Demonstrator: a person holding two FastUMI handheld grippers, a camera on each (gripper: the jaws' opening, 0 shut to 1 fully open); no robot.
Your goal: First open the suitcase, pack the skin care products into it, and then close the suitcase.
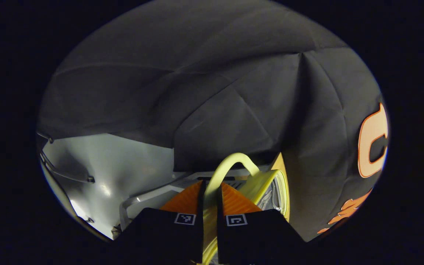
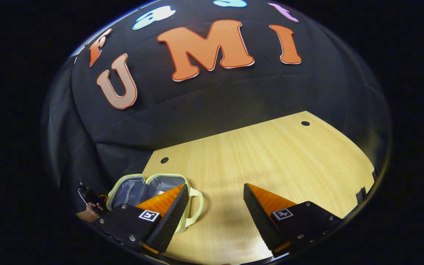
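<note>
Though half hidden, suitcase [image 2: 149, 191] open

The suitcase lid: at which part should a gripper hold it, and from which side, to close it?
Hold the looped handle on the lid's free edge. The left gripper already pinches its strap there, coming from the edge opposite the hinge. The suitcase lies open, so that edge gives the most leverage.

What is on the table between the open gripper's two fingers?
Nothing: in the right gripper view, only bare wooden table shows between the right gripper's fingers. The small open suitcase lies off beside one finger.
</note>
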